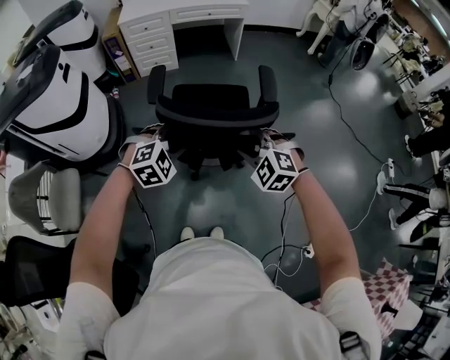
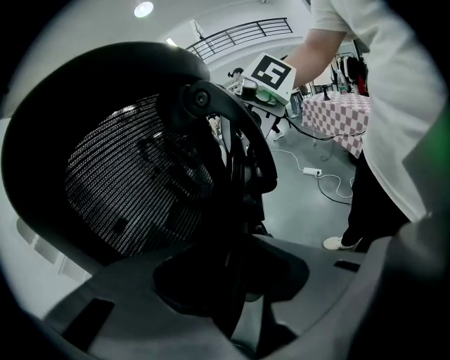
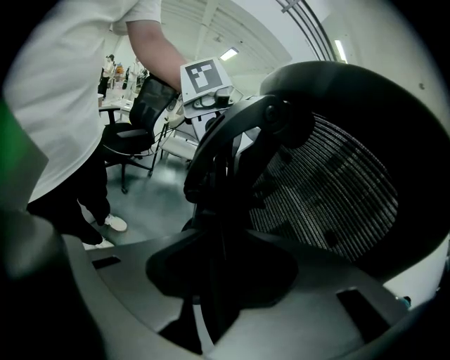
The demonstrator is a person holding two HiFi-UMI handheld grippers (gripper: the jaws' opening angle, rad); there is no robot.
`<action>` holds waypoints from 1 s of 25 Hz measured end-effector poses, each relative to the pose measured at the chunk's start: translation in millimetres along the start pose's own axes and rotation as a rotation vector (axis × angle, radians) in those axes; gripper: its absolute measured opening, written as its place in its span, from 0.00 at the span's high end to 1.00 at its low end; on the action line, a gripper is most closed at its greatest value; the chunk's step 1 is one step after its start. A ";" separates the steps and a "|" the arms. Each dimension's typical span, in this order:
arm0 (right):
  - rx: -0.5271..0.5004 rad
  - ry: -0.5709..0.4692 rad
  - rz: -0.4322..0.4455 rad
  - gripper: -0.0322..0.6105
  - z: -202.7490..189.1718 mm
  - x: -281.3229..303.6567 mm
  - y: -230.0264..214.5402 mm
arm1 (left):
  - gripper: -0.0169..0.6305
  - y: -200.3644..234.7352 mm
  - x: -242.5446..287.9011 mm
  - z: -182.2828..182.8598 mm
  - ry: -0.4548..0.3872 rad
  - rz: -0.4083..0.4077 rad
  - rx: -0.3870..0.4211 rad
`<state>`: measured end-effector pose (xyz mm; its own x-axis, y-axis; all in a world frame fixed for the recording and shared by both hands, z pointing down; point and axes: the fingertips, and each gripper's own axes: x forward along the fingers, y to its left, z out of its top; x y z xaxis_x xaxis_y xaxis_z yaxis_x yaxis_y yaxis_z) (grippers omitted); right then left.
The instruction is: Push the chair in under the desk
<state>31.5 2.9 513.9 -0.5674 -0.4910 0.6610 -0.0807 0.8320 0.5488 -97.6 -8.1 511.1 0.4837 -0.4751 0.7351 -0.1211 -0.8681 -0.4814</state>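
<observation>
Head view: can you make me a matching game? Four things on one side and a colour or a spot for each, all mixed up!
Things:
1. chair
2. desk
3. checked cloth
4. shoes

Clues:
a. white, with drawers
b. in the lower right corner
c. black, with armrests
d. a pair, just below the chair

Pairs: 1-c, 2-a, 3-b, 4-d

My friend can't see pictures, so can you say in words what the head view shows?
Seen from above, a person in a white shirt holds a left gripper and a right gripper clamped on the backrest of a black office chair. The chair faces a white desk on a dark grey floor.
</observation>
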 end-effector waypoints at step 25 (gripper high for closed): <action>-0.014 -0.021 0.026 0.76 -37.3 27.4 -63.2 | 0.76 54.1 43.7 7.0 0.019 0.045 -0.020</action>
<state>51.7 -72.8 516.4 -0.5862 -0.4637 0.6644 -0.0547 0.8408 0.5385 -76.9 -74.8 513.8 0.4611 -0.5158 0.7220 -0.1600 -0.8487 -0.5041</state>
